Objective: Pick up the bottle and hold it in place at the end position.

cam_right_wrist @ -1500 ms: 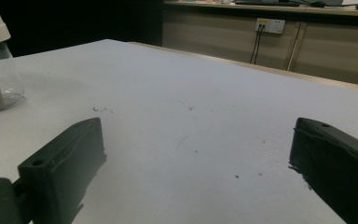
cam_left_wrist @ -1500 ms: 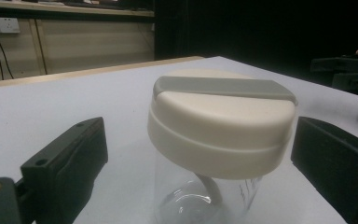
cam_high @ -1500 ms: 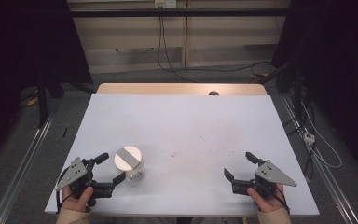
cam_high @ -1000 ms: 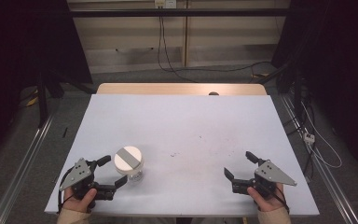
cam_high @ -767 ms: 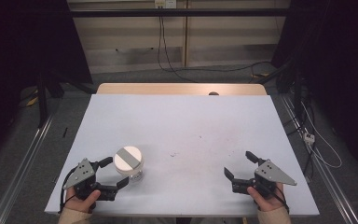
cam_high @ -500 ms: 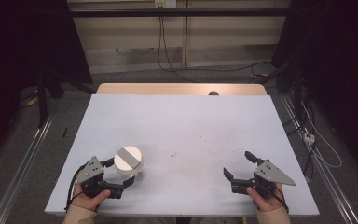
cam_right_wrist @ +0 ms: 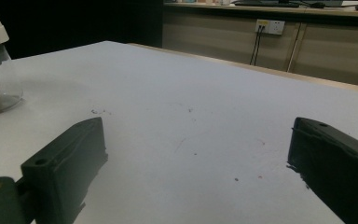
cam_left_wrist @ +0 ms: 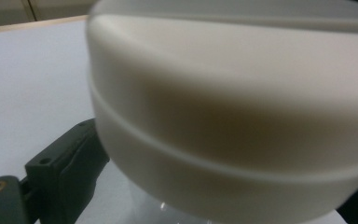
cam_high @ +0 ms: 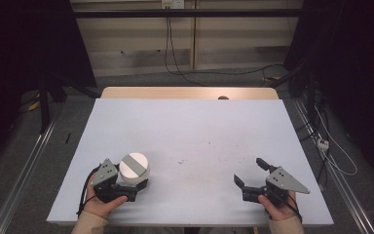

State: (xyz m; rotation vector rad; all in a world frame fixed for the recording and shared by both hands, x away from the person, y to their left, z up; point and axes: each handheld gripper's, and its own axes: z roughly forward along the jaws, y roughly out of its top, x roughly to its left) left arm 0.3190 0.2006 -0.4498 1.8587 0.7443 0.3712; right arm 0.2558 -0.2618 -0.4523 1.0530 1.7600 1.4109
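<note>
the left tongs (cam_high: 135, 186) have slid in over the last second and now sit round the jar (cam_high: 135, 168), jaws on either side of it and apparently still apart, so a grasp looks about to start. the jar stands on the counter (cam_high: 190, 131) near its front left corner. its white lid (cam_left_wrist: 233, 107) is on; the clear body seems to hold a white stem, hard to tell. well right of the jar, the right tongs (cam_high: 252, 172) rest wide apart.

A white table (cam_high: 190, 131) with small dark specks (cam_high: 181, 161) near its middle; a wooden strip (cam_high: 175, 92) runs along its far edge. Beyond it, black cables (cam_high: 175, 58) hang down a beige wall panel (cam_high: 141, 44) from a socket (cam_high: 171, 4)
</note>
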